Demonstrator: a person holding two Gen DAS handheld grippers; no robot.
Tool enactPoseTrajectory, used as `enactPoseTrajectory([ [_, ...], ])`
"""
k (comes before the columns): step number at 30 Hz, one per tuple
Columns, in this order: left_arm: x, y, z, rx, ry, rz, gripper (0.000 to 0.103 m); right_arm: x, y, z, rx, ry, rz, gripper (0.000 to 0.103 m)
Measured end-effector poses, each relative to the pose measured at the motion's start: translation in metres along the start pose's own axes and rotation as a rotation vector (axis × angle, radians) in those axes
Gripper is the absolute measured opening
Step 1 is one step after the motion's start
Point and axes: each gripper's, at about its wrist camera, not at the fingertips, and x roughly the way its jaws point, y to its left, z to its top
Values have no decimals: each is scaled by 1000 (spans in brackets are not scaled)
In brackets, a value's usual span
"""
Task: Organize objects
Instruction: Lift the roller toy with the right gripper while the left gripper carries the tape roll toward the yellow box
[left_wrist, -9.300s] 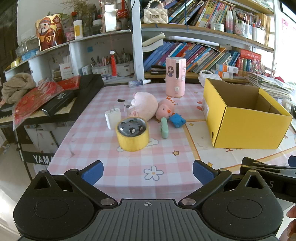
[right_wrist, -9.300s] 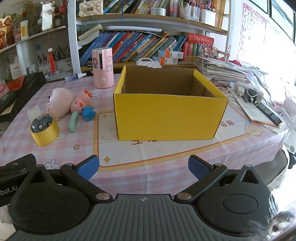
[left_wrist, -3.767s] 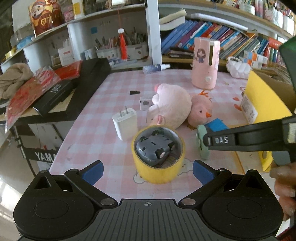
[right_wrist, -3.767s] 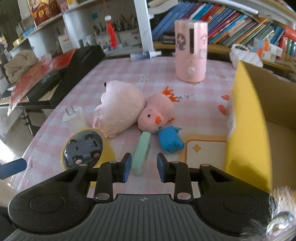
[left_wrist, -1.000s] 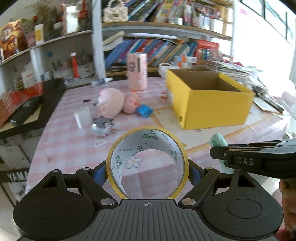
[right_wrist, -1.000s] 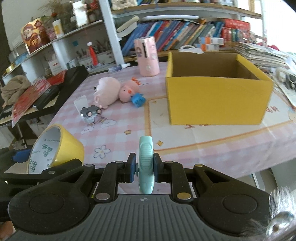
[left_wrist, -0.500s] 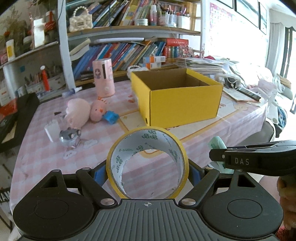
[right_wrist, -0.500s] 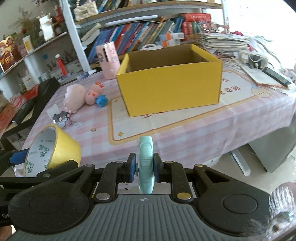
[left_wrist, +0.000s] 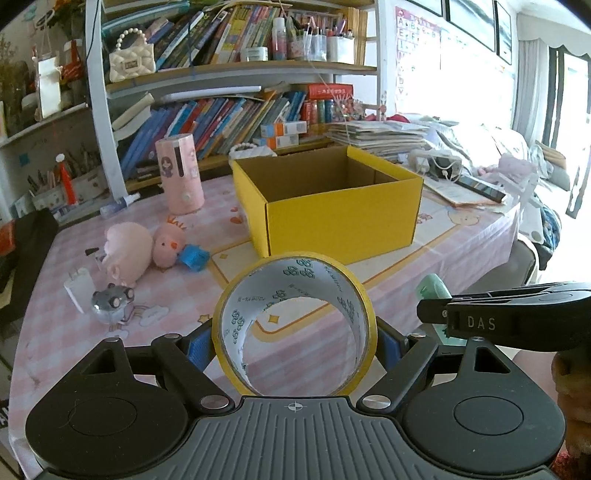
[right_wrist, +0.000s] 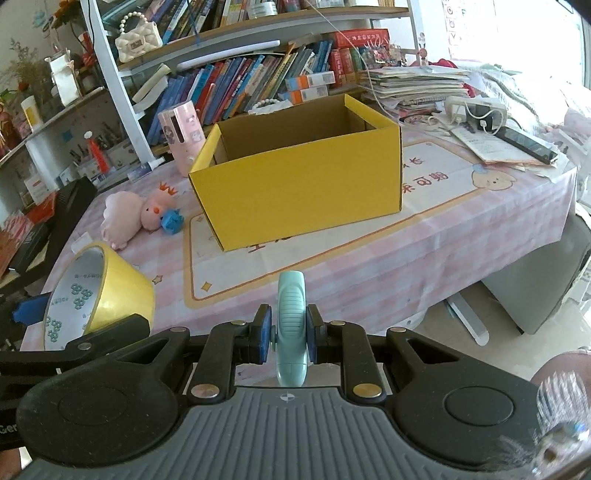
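Note:
My left gripper (left_wrist: 294, 341) is shut on a yellow tape roll (left_wrist: 236, 295), held on edge so I look through its hole. In the right wrist view that tape roll (right_wrist: 118, 291) shows at the lower left. My right gripper (right_wrist: 290, 330) is shut on a slim mint-green object (right_wrist: 291, 306), standing upright between the blue pads; its tip (left_wrist: 433, 290) peeks out above the right gripper's arm in the left wrist view. Both grippers hang above the table's near edge, in front of the open yellow box (left_wrist: 340, 218) (right_wrist: 303, 192), which looks empty.
On the pink checked tablecloth (left_wrist: 55, 280) lie a pink plush (left_wrist: 127, 249), a chick plush (left_wrist: 168, 247) with a blue piece (left_wrist: 194, 256), a silver toy car (left_wrist: 110, 301), a white charger (left_wrist: 77, 284) and a pink cylinder (left_wrist: 180, 173). Bookshelves (left_wrist: 236, 110) stand behind; papers and a power strip (right_wrist: 476, 110) lie right.
Both grippers have swung right with the tape roll and the mint object still held. The yellow box now sits straight ahead and closer; the plush toys have slid to the left.

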Motion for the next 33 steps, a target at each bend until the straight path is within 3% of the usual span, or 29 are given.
enactPoseTrajectory([
  [18,15,-4,5,5,30,-4,85,15,-8,7,0,31,1,18],
  [33,36,-9,24,20,9,-12,85,32,-17,24,1,40,-21,18],
])
